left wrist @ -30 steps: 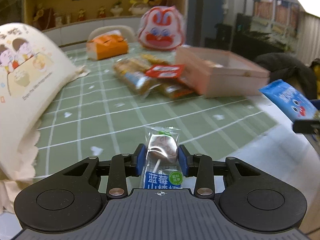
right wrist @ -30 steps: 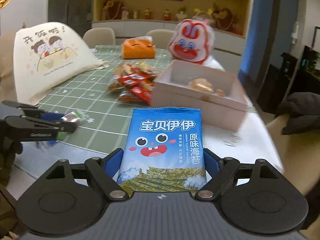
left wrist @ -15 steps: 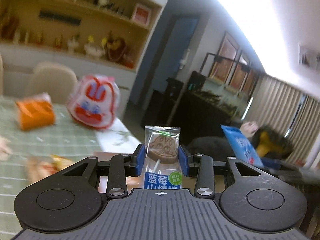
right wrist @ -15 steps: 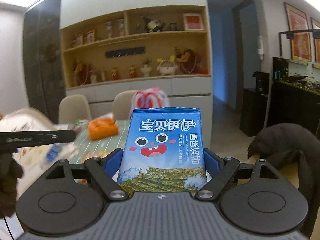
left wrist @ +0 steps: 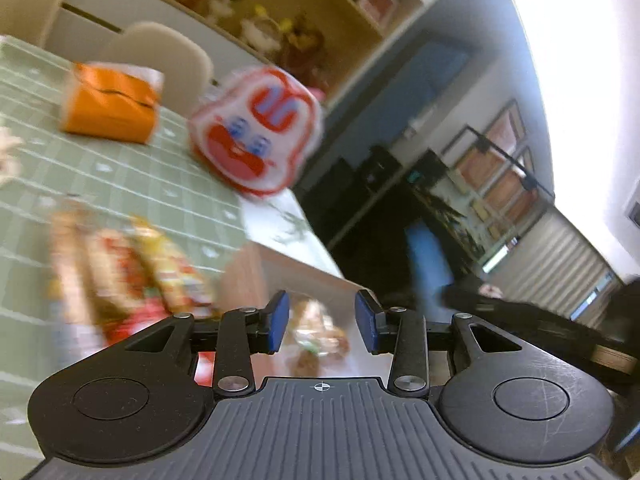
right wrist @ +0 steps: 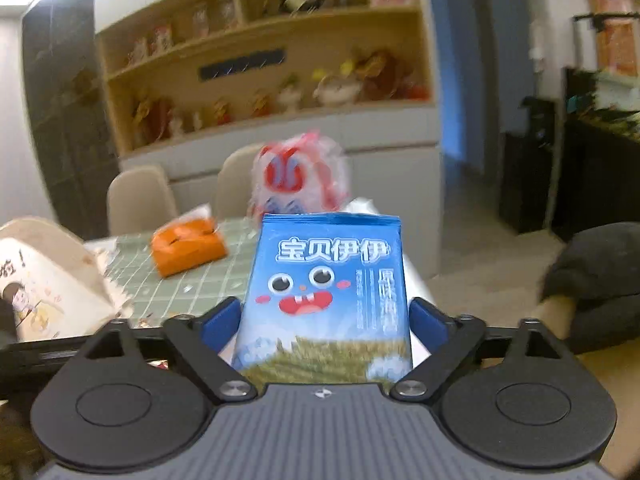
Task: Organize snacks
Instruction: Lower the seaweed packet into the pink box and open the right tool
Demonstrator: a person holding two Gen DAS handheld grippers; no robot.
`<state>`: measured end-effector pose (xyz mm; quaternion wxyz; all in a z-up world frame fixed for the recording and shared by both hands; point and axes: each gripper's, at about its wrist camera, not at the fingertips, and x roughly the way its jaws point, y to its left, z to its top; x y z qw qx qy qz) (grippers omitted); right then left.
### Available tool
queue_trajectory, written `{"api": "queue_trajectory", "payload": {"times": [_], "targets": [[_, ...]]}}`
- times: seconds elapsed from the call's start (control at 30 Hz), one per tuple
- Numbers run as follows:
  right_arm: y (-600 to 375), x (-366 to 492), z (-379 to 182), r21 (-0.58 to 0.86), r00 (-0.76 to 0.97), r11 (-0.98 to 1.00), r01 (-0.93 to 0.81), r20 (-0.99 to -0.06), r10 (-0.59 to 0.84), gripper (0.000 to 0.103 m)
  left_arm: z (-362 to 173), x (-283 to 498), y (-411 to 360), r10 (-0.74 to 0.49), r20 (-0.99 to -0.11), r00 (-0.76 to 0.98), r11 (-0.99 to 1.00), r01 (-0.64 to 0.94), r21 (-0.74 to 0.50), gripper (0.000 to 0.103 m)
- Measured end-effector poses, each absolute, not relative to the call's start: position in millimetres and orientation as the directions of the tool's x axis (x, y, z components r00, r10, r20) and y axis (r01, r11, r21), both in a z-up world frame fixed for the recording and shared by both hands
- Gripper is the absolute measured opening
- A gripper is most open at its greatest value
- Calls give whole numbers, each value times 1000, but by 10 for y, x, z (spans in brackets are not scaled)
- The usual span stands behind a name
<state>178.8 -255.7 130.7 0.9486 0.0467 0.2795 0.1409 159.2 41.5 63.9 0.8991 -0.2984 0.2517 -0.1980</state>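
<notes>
Right wrist: seaweed packet point(right wrist: 326, 300) upright, lengthwise.

2 wrist views, shared rabbit bag point(left wrist: 256, 136)

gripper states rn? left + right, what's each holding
Left gripper: open, holding nothing; a blurred snack lies below the gap.
Right gripper: shut on the blue seaweed packet.
</notes>
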Motion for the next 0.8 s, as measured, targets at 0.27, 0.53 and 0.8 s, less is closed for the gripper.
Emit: {"api": "queue_trajectory", "payload": {"times": [0.27, 0.53, 0.8], "targets": [[-2104, 1907, 1149, 84, 774, 983, -163, -607, 180, 94, 202, 1202, 1231, -352, -405, 844, 780, 25, -625, 41], [-1092, 1989, 1246, 75, 691, 956, -282, -675, 257, 94, 205, 1104, 1594, -220, -420, 880, 769, -109, -630, 40], [-202, 2861, 783, -66, 603, 962, -265, -790, 112, 92, 130, 1150, 1737, -374, -444, 814, 679, -86, -729, 40]]}}
